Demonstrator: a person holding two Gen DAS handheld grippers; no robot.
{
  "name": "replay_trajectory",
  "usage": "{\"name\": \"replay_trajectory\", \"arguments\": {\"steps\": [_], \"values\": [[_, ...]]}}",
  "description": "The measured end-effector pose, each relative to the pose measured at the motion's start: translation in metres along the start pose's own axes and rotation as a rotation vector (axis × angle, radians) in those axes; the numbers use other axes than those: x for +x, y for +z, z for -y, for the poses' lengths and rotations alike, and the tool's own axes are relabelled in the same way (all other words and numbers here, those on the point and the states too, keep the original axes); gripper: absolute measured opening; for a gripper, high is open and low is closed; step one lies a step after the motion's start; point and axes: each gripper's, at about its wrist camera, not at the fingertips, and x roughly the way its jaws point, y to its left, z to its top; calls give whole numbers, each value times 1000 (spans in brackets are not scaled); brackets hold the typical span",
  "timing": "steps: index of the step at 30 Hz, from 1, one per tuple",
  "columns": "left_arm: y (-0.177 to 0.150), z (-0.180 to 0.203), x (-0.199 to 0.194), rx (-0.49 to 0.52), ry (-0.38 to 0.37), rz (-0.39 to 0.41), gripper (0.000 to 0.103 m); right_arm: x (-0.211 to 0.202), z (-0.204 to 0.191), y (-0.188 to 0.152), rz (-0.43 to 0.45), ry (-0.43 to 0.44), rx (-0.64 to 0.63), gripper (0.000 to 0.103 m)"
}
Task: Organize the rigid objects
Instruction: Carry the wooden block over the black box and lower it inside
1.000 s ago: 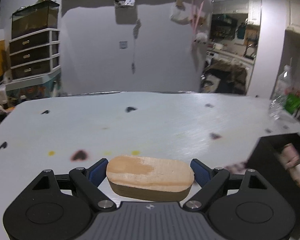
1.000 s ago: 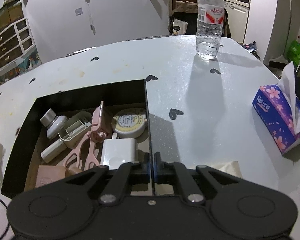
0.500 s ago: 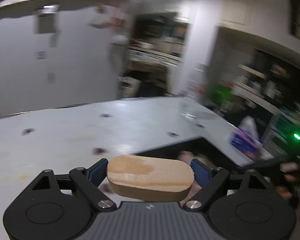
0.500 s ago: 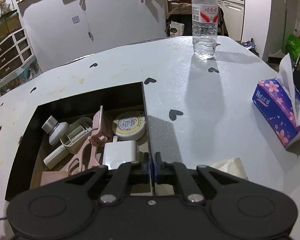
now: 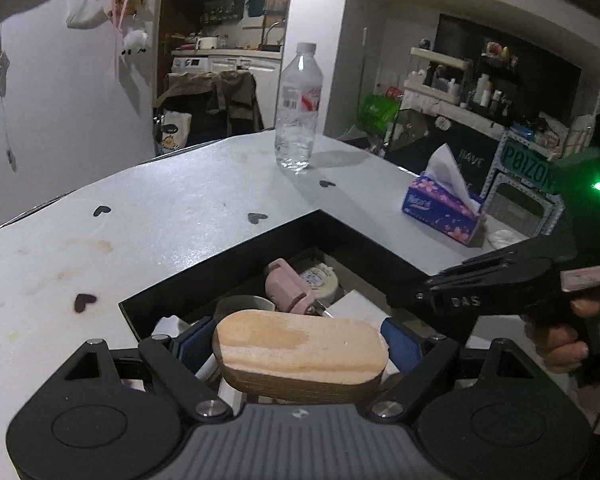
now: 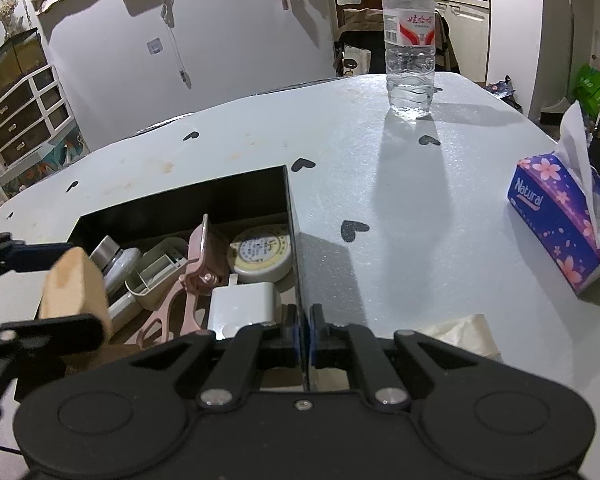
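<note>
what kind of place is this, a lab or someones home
Most likely a lived-in home. A kitchen counter with a tap shows through the doorway, cluttered shelves of bottles stand to the right, and a tissue box and water bottle sit on the table.

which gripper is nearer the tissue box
Right. The right gripper sits at the black box's wall on the tissue box side; the left gripper, holding the wooden block, is over the box's far side.

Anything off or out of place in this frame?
Only minor things. A loose crumpled tissue lies on the table beside the black box, away from the tissue pack. Brownish stains mark the tabletop. Inside the box the items are jumbled. Nothing looks spilled or broken.
</note>
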Motion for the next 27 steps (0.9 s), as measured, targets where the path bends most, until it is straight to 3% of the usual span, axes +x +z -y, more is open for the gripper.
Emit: {"name": "replay_trajectory", "arguments": {"steps": [10,15,18,27], "values": [[11,5,16,-114,94,-7,88,0,1,-1,5,10,5,6],[12,3,19,-279,175,14,88,0,2,-1,8,15,9,6],[10,4,17,-388,174,19,88,0,3,-1,9,20,12,7],[6,8,16,-531,298,22,90,0,5,-2,11,32,15,7]]}}
